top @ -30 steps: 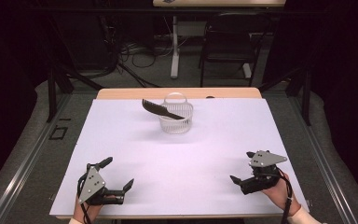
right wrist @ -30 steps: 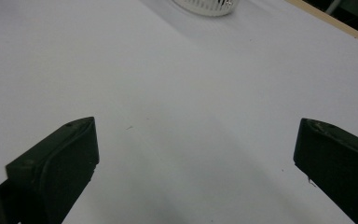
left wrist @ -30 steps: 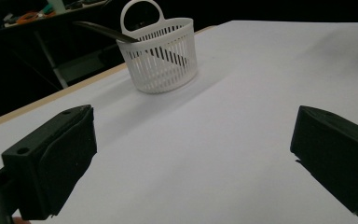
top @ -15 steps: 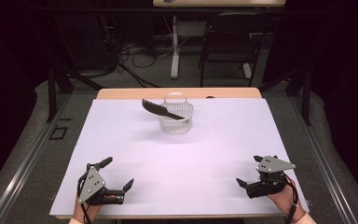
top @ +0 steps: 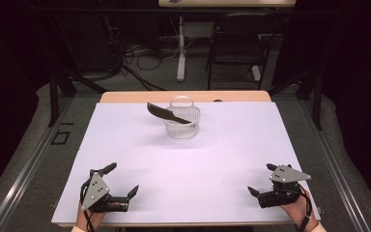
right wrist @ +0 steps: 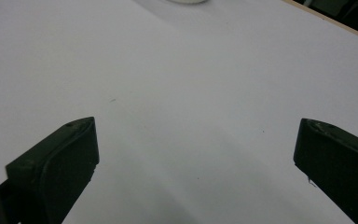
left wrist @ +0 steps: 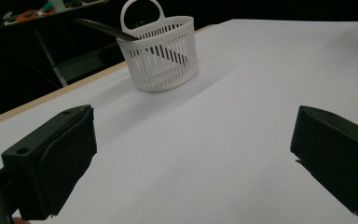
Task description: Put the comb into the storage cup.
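Basket [top: 182, 123], white, slotted plastic with a loop handle, stands upright at the far middle of the table [top: 222, 159], well apart from both grippers; entries below run near to far

Left gripper [top: 123, 180]: near left corner of the table, held in a hand [top: 89, 217] at the near edge; jaws spread wide, nothing between them; grey three-cornered plate on top. In the left gripper view its two black jaws stand far apart over bare white surface, with the basket [left wrist: 161, 51] ahead of them

Right gripper [top: 262, 180]: near right corner, held in a hand [top: 297, 212]; jaws likewise released and wide, nothing gripped. In the right gripper view the jaws frame bare white tabletop

Table: white surface with a light wooden strip showing along its far edge

Dark utensil [top: 166, 113]: long, black, lying tilted across the basket, one end inside, the other projecting past the rim to the left. Exact kind cannot be told

Chair [top: 239, 46]: dark, on the floor beyond the table
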Action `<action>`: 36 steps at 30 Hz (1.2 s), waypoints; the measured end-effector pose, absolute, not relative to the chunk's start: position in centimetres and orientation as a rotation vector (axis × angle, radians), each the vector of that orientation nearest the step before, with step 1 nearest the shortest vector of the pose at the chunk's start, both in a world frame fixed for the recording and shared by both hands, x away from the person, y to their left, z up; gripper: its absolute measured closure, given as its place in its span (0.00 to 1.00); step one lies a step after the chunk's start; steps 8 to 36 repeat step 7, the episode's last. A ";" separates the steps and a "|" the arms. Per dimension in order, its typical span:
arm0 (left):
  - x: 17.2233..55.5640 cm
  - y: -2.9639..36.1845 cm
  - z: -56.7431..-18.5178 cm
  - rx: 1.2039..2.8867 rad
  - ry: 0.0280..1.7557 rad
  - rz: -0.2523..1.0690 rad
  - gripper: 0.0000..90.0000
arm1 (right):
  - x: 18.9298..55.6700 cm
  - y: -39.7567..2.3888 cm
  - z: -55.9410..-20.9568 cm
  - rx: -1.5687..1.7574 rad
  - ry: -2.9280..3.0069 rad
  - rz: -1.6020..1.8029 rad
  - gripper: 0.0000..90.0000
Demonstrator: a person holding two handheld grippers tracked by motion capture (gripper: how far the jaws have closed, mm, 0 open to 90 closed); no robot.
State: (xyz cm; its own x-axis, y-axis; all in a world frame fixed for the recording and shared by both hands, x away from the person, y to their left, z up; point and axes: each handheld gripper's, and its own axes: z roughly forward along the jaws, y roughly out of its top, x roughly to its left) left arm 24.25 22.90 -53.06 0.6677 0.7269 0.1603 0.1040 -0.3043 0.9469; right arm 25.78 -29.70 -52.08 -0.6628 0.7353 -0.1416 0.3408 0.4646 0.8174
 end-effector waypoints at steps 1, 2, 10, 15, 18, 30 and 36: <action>24.3 22.9 -53.1 1.798 0.663 0.715 0.00 | 25.8 -29.7 -52.1 0.894 2.230 1.097 0.00; 24.3 22.9 -53.1 1.800 0.663 0.716 0.00 | 25.7 -29.8 -52.0 0.898 2.222 1.108 0.00; 24.3 22.9 -53.1 1.799 0.662 0.719 0.00 | 25.7 -29.8 -52.1 0.896 2.225 1.118 0.00; 24.3 22.9 -53.1 1.799 0.662 0.719 0.00 | 25.7 -29.8 -52.1 0.896 2.225 1.118 0.00; 24.3 22.9 -53.1 1.799 0.662 0.719 0.00 | 25.7 -29.8 -52.1 0.896 2.225 1.118 0.00; 24.3 22.9 -53.1 1.799 0.662 0.719 0.00 | 25.7 -29.8 -52.1 0.896 2.225 1.118 0.00; 24.3 22.9 -53.1 1.799 0.662 0.719 0.00 | 25.7 -29.8 -52.1 0.896 2.225 1.118 0.00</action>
